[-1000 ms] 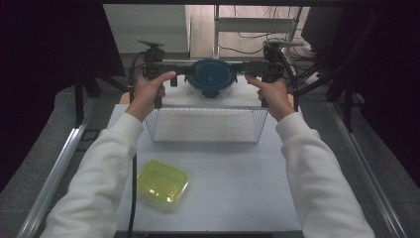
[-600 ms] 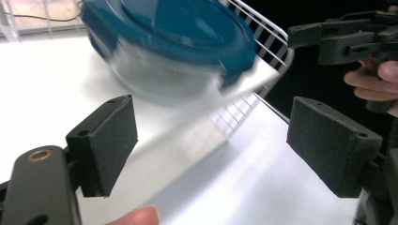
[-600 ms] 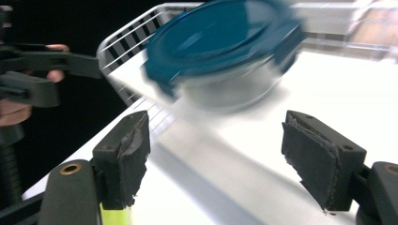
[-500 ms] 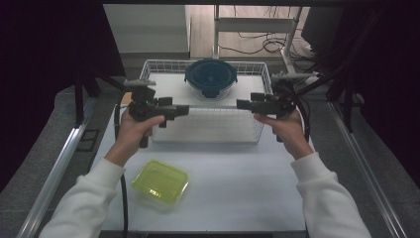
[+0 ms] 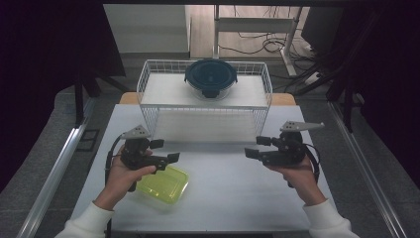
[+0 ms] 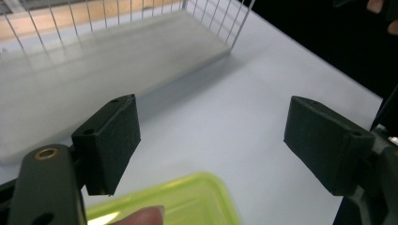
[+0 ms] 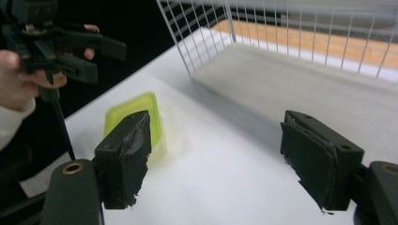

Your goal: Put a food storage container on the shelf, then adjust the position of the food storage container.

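Both tools spread, empty: left tool [image 5: 167, 151] hovers over yellow-green container [image 5: 162, 184], near left, likely lining up a grab; right tool [image 5: 254, 147] waits mid-table.

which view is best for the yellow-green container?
High view: the yellow-green container lies whole on the table, partly under the left hand-held gripper. Right gripper view shows it behind a jaw; left gripper view catches a blurred corner.
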### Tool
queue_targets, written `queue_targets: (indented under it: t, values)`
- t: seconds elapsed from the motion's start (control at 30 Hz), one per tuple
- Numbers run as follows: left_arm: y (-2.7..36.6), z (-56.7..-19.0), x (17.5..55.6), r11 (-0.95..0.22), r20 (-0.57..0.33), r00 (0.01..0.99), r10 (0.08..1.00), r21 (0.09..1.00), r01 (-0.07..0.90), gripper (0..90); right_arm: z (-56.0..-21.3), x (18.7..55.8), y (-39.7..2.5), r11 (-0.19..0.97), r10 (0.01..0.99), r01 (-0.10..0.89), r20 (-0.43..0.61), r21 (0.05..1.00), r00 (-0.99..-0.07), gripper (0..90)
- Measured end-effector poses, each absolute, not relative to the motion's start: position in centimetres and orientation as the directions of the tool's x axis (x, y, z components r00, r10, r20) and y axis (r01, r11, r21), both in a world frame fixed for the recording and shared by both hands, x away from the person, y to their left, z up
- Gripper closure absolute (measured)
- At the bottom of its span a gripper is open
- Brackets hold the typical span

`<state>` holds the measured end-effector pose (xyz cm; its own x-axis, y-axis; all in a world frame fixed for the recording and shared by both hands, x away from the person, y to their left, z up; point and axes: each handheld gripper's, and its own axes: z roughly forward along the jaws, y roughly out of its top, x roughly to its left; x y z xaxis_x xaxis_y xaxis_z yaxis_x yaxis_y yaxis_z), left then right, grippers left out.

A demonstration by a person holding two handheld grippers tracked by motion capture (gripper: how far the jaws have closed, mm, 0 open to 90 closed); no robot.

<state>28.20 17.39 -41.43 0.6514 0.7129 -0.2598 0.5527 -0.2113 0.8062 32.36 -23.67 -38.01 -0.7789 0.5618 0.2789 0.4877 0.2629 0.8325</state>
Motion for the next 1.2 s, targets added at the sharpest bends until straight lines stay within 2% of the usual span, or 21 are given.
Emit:
queue_targets:
  t: [0.6, 1.07, 1.2]
  values:
    - [17.4, -44.9, 26.2, -0.272, -0.235, 0.635, 0.736, 0.757, 0.595, 19.4, -44.1, 30.1, -24.8, 0.375, 0.596, 0.544, 0.255, 0.751, -0.762, 25.3]
    - [17.0, -45.4, 25.3, -0.285, -0.219, 0.627, 0.748, 0.747, 0.601, 19.3, -44.2, 29.4, -25.0, 0.383, 0.588, 0.532, 0.246, 0.755, -0.771, 26.0]
    - [17.4, -45.3, 25.5, -0.271, -0.239, 0.625, 0.743, 0.746, 0.608, 22.1, -44.0, 29.4, -25.3, 0.375, 0.591, 0.535, 0.250, 0.757, -0.767, 26.7]
